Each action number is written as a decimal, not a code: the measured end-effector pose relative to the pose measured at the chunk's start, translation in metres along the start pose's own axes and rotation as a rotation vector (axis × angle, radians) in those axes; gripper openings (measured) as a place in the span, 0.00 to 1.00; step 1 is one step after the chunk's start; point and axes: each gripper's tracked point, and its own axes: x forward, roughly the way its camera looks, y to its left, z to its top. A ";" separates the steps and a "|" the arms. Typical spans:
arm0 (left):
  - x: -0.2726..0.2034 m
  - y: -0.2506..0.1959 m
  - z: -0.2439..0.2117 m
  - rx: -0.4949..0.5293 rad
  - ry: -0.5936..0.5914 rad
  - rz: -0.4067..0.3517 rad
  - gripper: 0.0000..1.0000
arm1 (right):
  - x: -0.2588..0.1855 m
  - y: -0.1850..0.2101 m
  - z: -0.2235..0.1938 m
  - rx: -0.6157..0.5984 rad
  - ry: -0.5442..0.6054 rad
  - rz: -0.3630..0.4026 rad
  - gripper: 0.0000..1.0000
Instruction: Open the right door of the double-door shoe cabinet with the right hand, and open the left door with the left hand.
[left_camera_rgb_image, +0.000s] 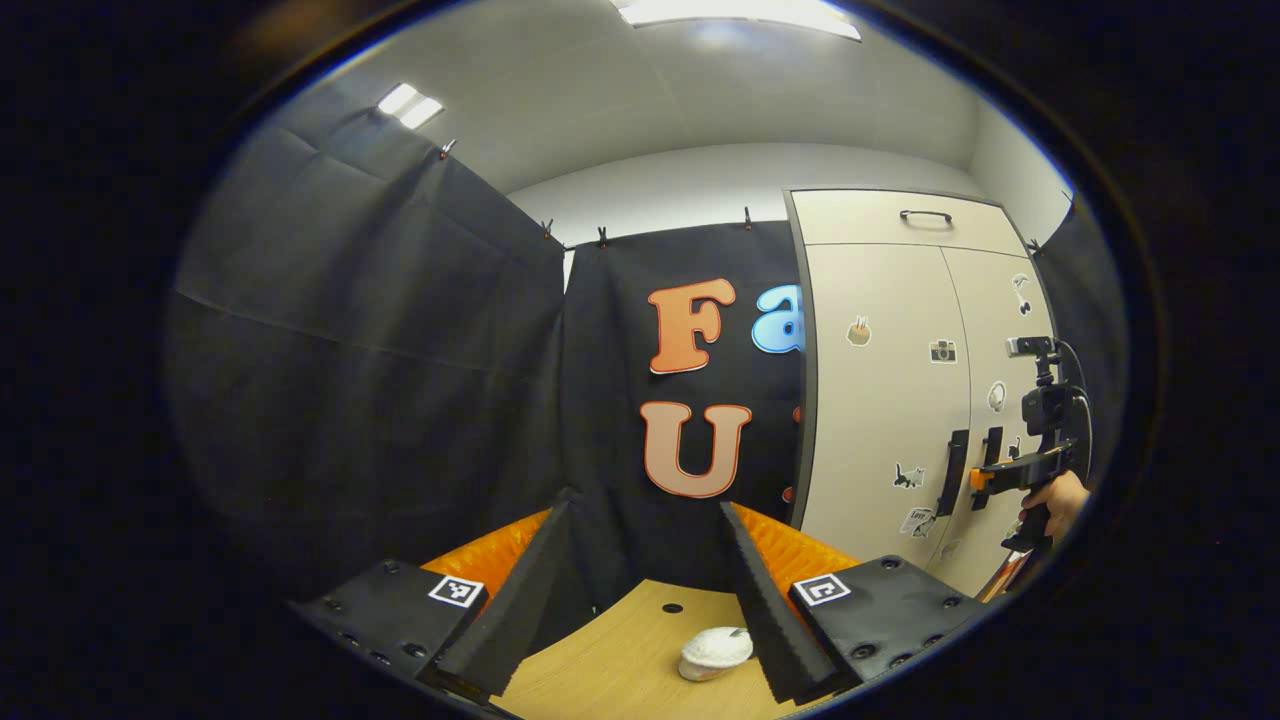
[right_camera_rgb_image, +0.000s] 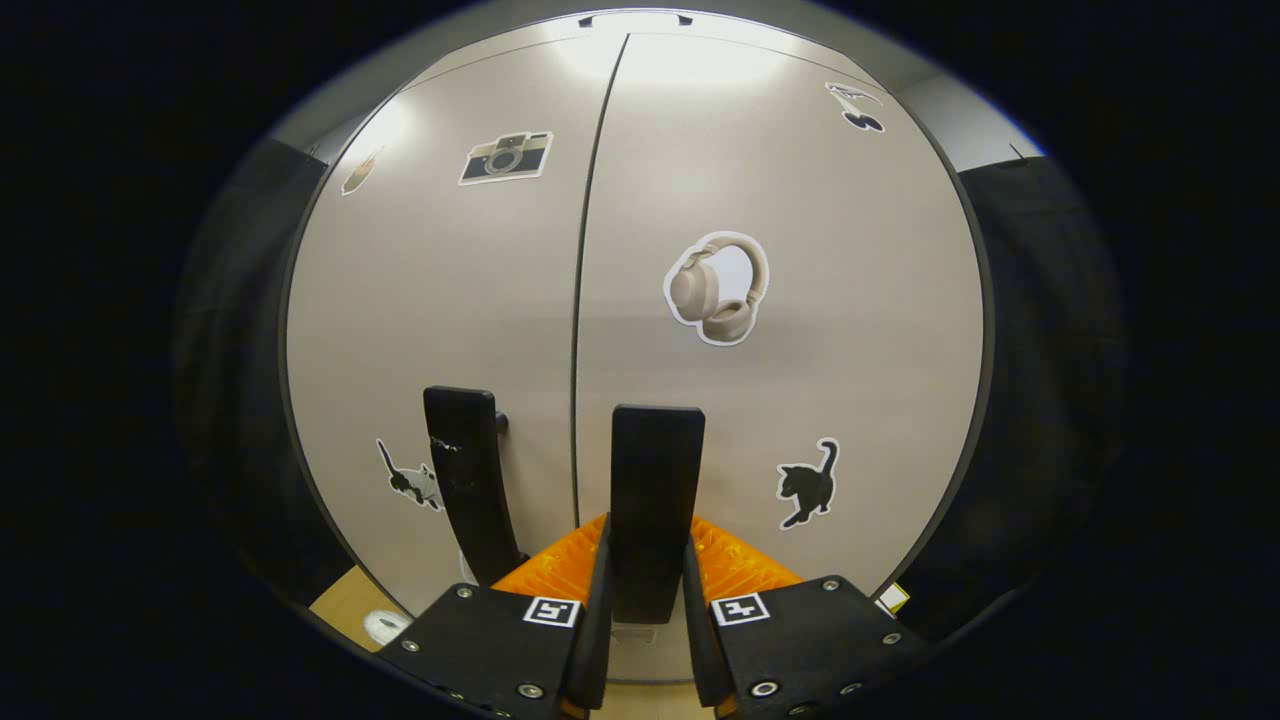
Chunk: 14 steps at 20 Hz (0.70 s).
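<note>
Clamping the right door's handle (right_camera_rgb_image: 655, 500) between its fingers, the right gripper (right_camera_rgb_image: 645, 590) met a rigid, hinged panel — best pulled by that handle; the left gripper (left_camera_rgb_image: 640, 590) hung spread open, left of the cabinet (left_camera_rgb_image: 890, 400).

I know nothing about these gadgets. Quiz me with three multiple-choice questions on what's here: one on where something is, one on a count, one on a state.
1. The beige headphones sticker sits on which part of the cream double-door cabinet?
A. left door
B. right door
C. top panel

2. How many cat stickers show in the right gripper view?
A. one
B. two
C. four

3. The left gripper, near the wooden table, is:
A. open
B. shut on a handle
C. shut on a cloth

Answers:
1 B: it lies right of the centre seam.
2 B: one cat on each door.
3 A: its fingers stand wide apart with nothing between them.
</note>
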 end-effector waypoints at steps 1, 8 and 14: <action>-0.002 0.002 0.001 0.004 -0.001 -0.002 0.96 | 0.000 0.000 -0.001 0.011 0.005 0.001 0.30; -0.012 0.006 0.004 0.010 0.000 -0.012 0.97 | -0.011 -0.001 -0.003 0.035 0.026 0.010 0.21; -0.019 -0.012 0.006 0.014 0.005 -0.053 0.96 | -0.028 -0.004 -0.003 0.034 0.024 0.056 0.20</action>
